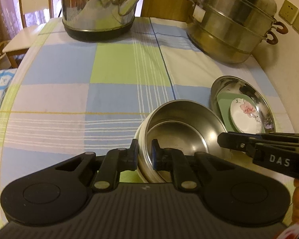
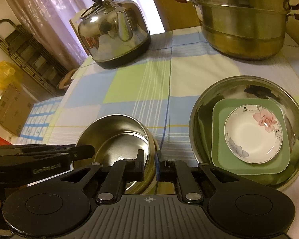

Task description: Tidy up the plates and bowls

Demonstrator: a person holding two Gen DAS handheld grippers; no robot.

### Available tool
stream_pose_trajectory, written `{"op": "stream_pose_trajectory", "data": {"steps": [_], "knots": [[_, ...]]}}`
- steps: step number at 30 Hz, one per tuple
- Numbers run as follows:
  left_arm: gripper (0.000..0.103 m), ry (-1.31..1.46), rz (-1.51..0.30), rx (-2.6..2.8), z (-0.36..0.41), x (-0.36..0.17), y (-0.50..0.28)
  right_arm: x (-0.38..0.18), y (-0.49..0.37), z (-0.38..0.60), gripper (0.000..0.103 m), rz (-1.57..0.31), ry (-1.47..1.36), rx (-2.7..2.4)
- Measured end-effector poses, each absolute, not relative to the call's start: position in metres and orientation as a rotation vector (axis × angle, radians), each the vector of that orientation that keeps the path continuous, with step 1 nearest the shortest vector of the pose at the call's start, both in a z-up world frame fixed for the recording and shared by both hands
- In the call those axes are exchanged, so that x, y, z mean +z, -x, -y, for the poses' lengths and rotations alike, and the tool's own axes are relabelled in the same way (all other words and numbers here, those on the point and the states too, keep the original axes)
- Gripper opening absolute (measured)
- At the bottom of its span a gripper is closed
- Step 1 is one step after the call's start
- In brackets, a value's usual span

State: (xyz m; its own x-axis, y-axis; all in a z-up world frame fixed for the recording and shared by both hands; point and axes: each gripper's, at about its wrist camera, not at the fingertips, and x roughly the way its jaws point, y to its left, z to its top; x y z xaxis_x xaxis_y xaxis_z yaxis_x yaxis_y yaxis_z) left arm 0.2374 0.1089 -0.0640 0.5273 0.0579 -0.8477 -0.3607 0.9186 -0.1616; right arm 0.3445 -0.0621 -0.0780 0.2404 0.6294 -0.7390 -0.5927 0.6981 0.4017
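Observation:
A steel bowl with a cream outer wall sits tilted at the table's near edge; it also shows in the right wrist view. My left gripper is shut on its left rim. My right gripper is shut on its right rim, and its fingers reach in from the right in the left wrist view. To the right, a wide steel basin holds a green square plate with a small flowered dish on it. The stack also shows in the left wrist view.
A steel kettle stands at the back left of the checked tablecloth. A tiered steel steamer pot stands at the back right. A chair stands beyond the table's left edge. A wall with sockets is on the right.

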Motion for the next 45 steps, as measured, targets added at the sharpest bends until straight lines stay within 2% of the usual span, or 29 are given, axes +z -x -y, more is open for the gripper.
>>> {"op": "stream_pose_trajectory", "data": {"steps": [22,25,27,30,32,34,45], "knots": [[0.011,0.304,-0.991,0.247,-0.108,-0.066,-0.244,-0.076,-0.344,0.051,0.01,-1.05,0.027,0.811],[0.012,0.318,-0.987,0.247,-0.109,-0.065,-0.244,-0.076,-0.345,0.052,0.011,-1.05,0.025,0.812],[0.018,0.324,-0.978,0.252,-0.111,-0.062,-0.243,-0.076,-0.345,0.053,0.011,-1.051,0.023,0.815],[0.025,0.311,-0.952,0.264,-0.113,-0.053,-0.239,-0.075,-0.347,0.056,0.016,-1.056,0.021,0.818],[0.034,0.312,-0.947,0.272,-0.115,-0.05,-0.236,-0.073,-0.349,0.06,0.025,-1.05,0.02,0.808],[0.035,0.323,-0.948,0.28,-0.117,-0.048,-0.232,-0.071,-0.351,0.064,0.04,-1.04,0.007,0.801],[0.046,0.402,-0.954,0.268,-0.112,-0.04,-0.189,-0.069,-0.339,0.105,0.047,-1.071,-0.069,0.796]]}}
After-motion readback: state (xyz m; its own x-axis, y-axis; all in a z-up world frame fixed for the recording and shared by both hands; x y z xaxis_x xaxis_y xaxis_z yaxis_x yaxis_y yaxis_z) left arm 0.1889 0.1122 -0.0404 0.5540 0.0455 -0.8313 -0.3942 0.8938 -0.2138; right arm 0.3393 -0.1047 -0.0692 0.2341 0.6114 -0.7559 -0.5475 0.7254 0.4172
